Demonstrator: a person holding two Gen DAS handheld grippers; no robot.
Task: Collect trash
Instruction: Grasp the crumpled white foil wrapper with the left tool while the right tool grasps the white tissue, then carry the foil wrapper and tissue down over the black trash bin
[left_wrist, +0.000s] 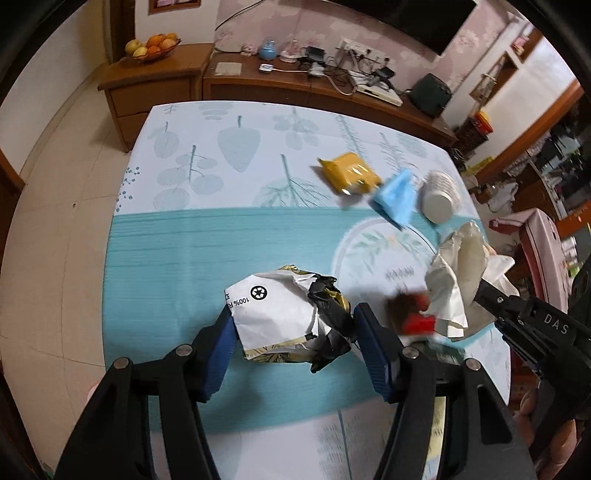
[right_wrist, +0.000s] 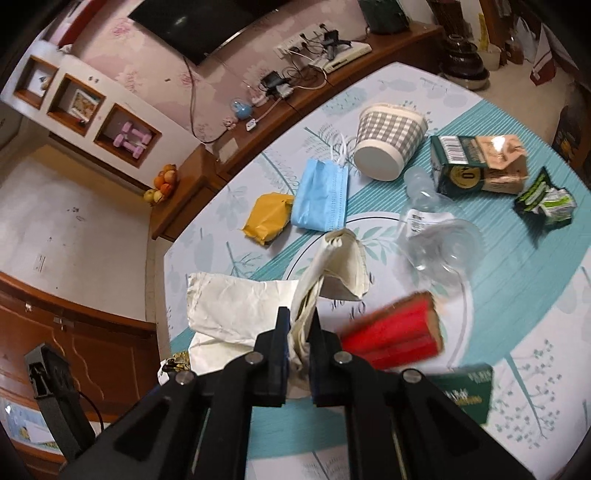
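My left gripper (left_wrist: 293, 326) is shut on a crumpled white and black paper wrapper (left_wrist: 288, 317) and holds it above the table. My right gripper (right_wrist: 300, 325) is shut on a wad of white tissue paper (right_wrist: 332, 266), also visible in the left wrist view (left_wrist: 458, 277). On the tablecloth lie a yellow packet (right_wrist: 267, 218), a blue face mask (right_wrist: 321, 195), a tipped checked paper cup (right_wrist: 388, 142), a red wrapper (right_wrist: 395, 332), a clear plastic bottle (right_wrist: 436, 240), a green and tan carton (right_wrist: 480, 166) and a green crumpled wrapper (right_wrist: 545, 201).
The table (left_wrist: 166, 240) has a teal and white leaf-pattern cloth. A wooden sideboard (left_wrist: 295, 88) with cables and small devices stands behind it. A fruit bowl (left_wrist: 153, 46) sits on a low cabinet at the left. A dark green box (right_wrist: 469, 391) lies near my right gripper.
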